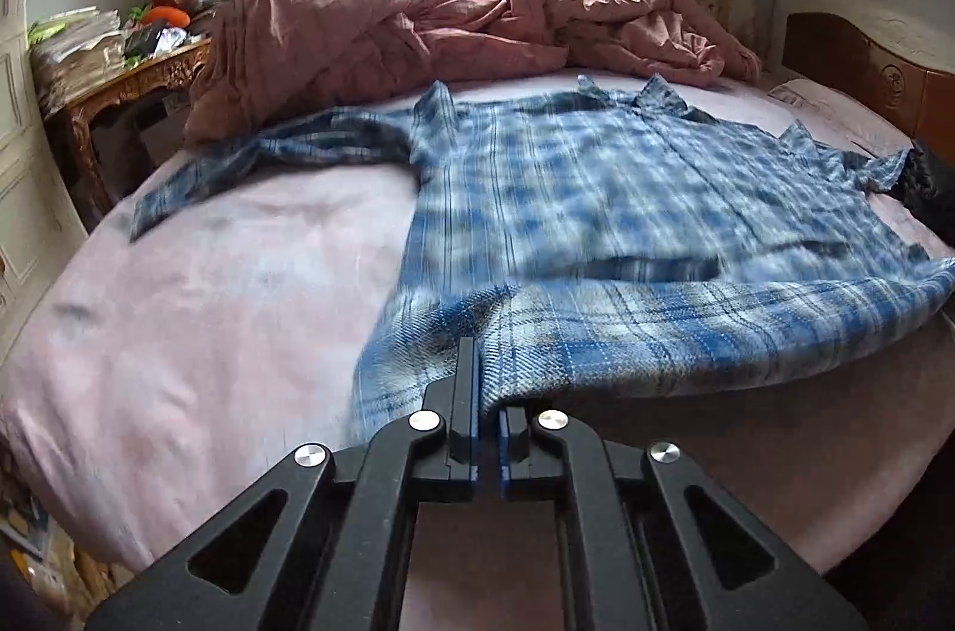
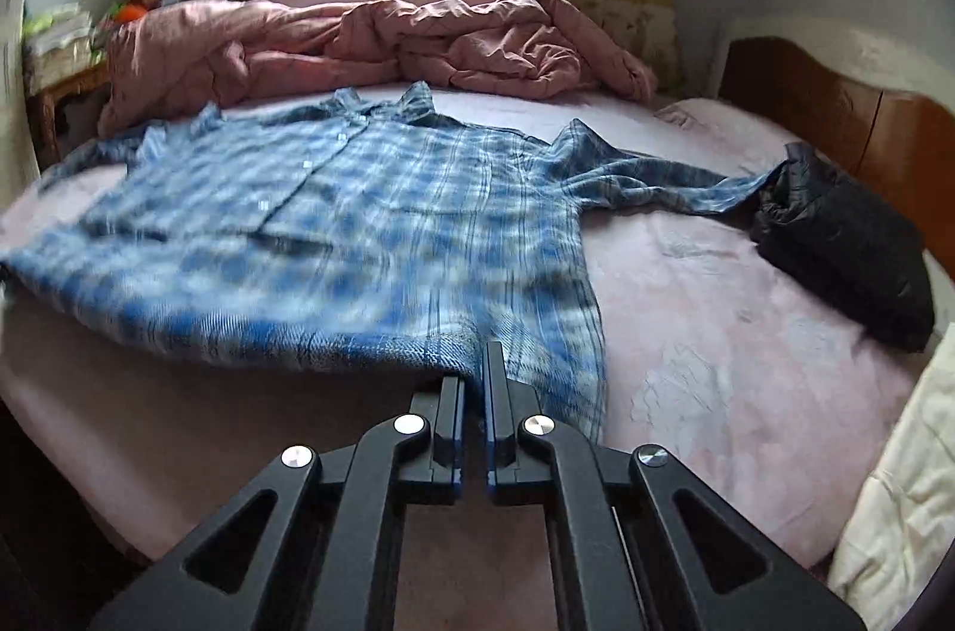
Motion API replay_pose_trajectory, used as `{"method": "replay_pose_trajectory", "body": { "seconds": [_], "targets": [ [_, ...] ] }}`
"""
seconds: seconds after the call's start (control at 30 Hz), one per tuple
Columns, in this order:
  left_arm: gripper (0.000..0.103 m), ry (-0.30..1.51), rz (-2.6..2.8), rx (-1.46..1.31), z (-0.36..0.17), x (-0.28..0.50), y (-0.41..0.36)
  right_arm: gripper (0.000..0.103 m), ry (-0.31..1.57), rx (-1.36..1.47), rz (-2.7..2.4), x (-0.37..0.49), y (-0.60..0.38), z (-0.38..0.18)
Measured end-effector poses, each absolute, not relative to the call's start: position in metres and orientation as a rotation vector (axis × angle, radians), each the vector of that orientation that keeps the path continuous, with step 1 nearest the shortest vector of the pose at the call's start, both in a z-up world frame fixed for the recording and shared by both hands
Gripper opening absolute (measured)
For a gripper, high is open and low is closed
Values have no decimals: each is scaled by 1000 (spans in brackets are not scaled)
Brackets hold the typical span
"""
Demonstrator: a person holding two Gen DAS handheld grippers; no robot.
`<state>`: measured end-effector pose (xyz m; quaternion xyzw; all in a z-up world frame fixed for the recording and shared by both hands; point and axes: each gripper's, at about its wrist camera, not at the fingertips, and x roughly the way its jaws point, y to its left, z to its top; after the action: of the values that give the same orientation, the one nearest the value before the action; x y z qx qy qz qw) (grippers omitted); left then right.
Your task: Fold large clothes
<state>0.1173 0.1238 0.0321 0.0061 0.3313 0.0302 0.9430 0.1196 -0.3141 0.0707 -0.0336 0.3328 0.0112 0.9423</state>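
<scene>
A blue plaid button-up shirt (image 1: 597, 189) lies spread front up on the pink bed sheet (image 1: 209, 308), collar toward the window, sleeves out to both sides. My left gripper (image 1: 486, 380) is shut on the shirt's near hem at its left corner and lifts it off the sheet. My right gripper (image 2: 474, 368) is shut on the hem of the same shirt (image 2: 358, 213) at its right corner, also raised. The hem between them hangs off the pink sheet (image 2: 716, 332) and looks blurred.
A crumpled pink duvet (image 1: 418, 28) is piled at the far side under the window. A folded black garment (image 2: 835, 243) lies by the right sleeve. A wooden headboard (image 2: 835, 117) is at right, a cluttered wooden side table (image 1: 119, 82) at left, a cream blanket (image 2: 895, 482) near right.
</scene>
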Motion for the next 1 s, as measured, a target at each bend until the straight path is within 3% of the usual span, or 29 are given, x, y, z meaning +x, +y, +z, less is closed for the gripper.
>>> {"method": "replay_pose_trajectory", "body": {
  "seconds": [0.1, 0.17, 0.37, 0.83, 0.9, 0.93, 1.0],
  "targets": [
    [5, 746, -10, -25, 46, 157, 129, 16, 691, -47, 1, 149, -314, 91],
    [4, 774, -3, -9, 54, 188, 129, 17, 671, -93, -7, 180, -308, 102],
    [4, 839, 26, -60, 56, 264, 138, 9, 704, -129, -42, 261, -297, 90],
    [6, 927, -44, -159, 17, 359, 156, 9, 772, 28, -17, 358, -317, 53],
    [11, 938, -68, -175, 11, 361, 157, 9, 768, 35, -3, 363, -319, 49],
    [31, 915, -100, -202, 12, 357, 159, 9, 749, 39, 3, 363, -320, 49],
    [56, 860, -172, -253, 20, 343, 165, 18, 680, 85, 32, 354, -327, 51]
  ]
}}
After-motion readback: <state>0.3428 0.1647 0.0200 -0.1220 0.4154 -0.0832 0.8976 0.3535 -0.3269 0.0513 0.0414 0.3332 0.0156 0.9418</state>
